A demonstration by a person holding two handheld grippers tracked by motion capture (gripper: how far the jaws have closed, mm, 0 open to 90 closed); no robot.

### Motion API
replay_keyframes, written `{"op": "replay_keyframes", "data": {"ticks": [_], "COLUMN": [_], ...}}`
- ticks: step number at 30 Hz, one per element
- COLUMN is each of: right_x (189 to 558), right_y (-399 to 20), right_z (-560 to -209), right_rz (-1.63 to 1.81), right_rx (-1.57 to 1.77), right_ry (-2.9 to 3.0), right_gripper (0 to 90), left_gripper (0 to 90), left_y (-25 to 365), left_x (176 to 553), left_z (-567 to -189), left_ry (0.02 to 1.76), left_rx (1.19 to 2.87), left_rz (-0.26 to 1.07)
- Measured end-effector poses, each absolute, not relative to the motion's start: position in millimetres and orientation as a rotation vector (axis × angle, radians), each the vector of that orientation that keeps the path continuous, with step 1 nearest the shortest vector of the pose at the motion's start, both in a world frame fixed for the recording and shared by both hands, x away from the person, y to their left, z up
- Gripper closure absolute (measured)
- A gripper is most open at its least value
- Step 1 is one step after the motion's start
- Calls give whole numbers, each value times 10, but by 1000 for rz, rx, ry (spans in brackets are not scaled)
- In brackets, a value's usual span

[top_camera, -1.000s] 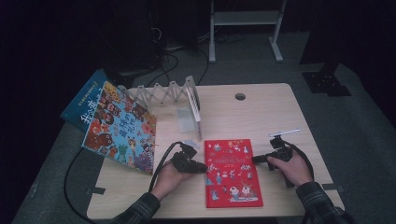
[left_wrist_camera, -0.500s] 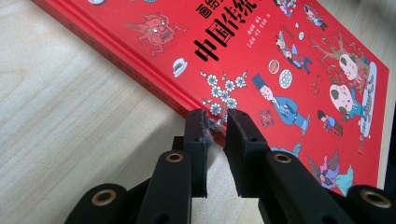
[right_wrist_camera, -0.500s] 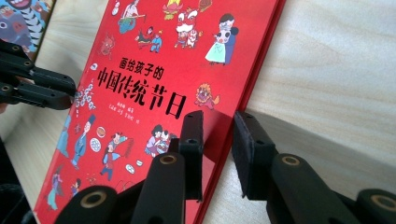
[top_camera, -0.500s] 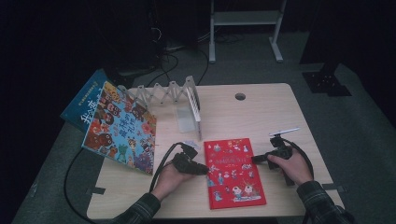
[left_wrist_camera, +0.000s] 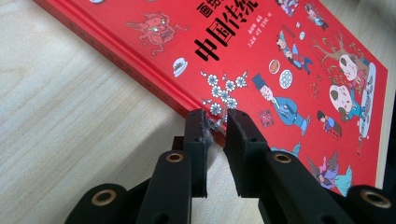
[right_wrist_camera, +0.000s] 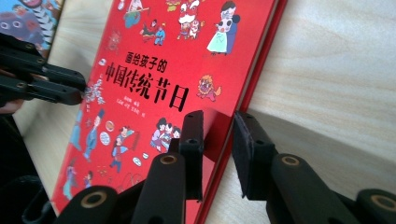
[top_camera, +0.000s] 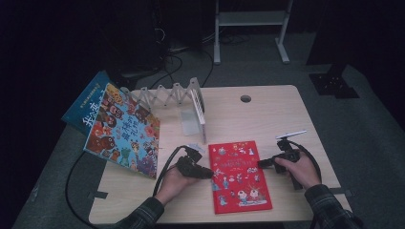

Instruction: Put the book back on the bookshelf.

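Note:
A red picture book (top_camera: 241,176) lies flat on the wooden table (top_camera: 267,114), near its front edge. My left gripper (top_camera: 208,173) reaches in from the left and is shut on the book's spine edge. In the left gripper view the red book (left_wrist_camera: 280,60) has that edge running into the narrow gap of my left gripper (left_wrist_camera: 215,116). My right gripper (top_camera: 261,163) comes in from the right and is shut on the opposite edge. In the right gripper view that edge of the red book (right_wrist_camera: 154,70) sits inside my right gripper (right_wrist_camera: 218,119), and the left gripper (right_wrist_camera: 81,91) shows across the cover.
A large colourful picture book (top_camera: 122,129) leans tilted at the table's left side, with a blue book (top_camera: 86,102) behind it. A white accordion rack (top_camera: 169,95) and a clear stand (top_camera: 191,121) sit at the back left. A cable hole (top_camera: 245,98) marks the table's far middle.

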State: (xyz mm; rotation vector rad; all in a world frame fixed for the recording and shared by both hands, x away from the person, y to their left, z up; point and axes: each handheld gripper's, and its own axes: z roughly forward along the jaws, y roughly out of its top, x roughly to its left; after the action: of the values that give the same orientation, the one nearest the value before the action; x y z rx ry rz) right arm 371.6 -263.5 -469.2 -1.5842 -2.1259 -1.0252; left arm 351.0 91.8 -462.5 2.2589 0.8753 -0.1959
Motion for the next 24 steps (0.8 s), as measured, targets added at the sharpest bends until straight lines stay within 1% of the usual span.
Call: {"op": "replay_keyframes", "data": {"ticks": [7,12,16,18,19,20,24], "right_x": [3726,3746,3768,3763,3761,3764,3752], "right_y": [-2662,-2564,-2484,-2411,-2391,-2401,-2456], "right_z": [-4581,-4565,-4567,-4559,-4555,-4556,-4538], "right_rz": [-1154,-1158,-1184,-1179,-1170,-1179,-1273], "right_rx": [-1529,-1480,-1423,-1391,-1392,-1386,-1334], "right_ry": [-2064,-2098,-2086,-2116,-2142,-2130,-2059], "right_gripper": [730,666,640,601,602,623,706], "left_gripper": [764,763,762,762,755,722,678], "left_y": [920,921,922,922,923,930,935], "left_x": [3511,3513,3515,3513,3513,3520,3524], "left_z": [-4629,-4630,-4632,-4631,-4632,-4635,-4640], "left_ry": [881,882,881,881,884,886,893], "left_rx": [2255,2254,2252,2252,2255,2256,2253], "left_rz": [-202,-204,-205,-203,-192,-193,-181]}}
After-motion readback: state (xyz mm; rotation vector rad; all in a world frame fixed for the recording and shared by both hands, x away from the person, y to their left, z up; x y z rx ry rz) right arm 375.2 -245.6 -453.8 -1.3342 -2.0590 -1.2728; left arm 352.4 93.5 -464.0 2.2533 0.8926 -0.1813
